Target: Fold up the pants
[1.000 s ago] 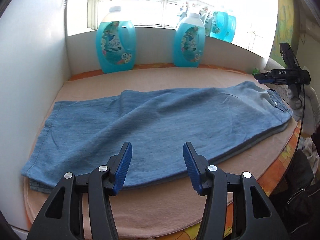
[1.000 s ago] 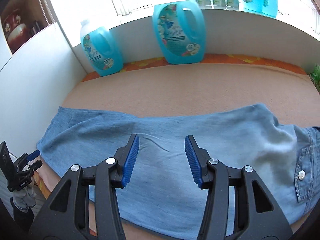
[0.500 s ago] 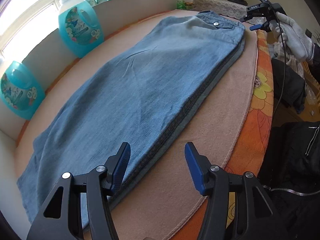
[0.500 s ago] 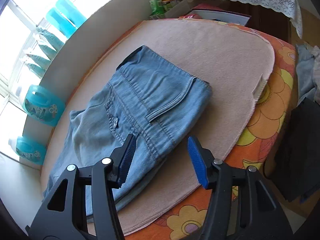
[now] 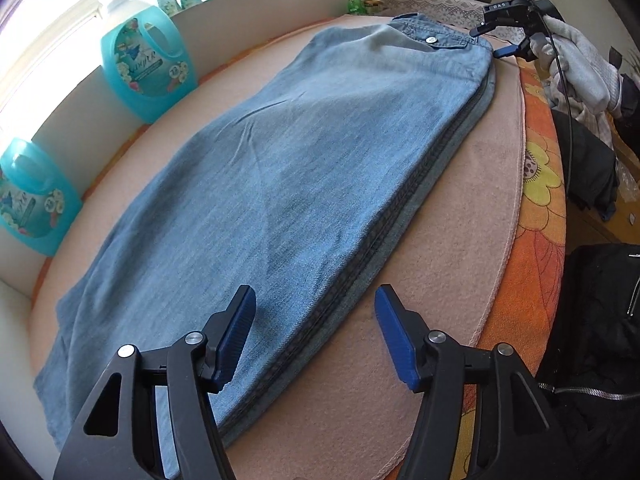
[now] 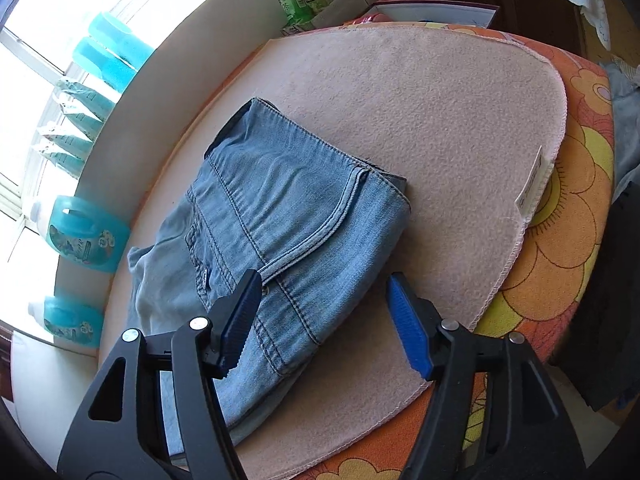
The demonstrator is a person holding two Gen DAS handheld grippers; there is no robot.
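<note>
Pants (image 5: 280,184) lie halved lengthwise, so I set L gripper (image 5: 316,336) w/ jaws wide, just opened, straddling the long edge. R gripper (image 6: 324,316), also just opened wide, empty, waits over the waist corner at 12 o'clock for the next fold.

The pants (image 5: 280,184) run out of sight behind the left gripper (image 5: 314,336) at the hem end. In the right wrist view the legs vanish behind the right gripper (image 6: 320,320), and the 2 bottle (image 6: 88,236) labels are too small to read.
</note>
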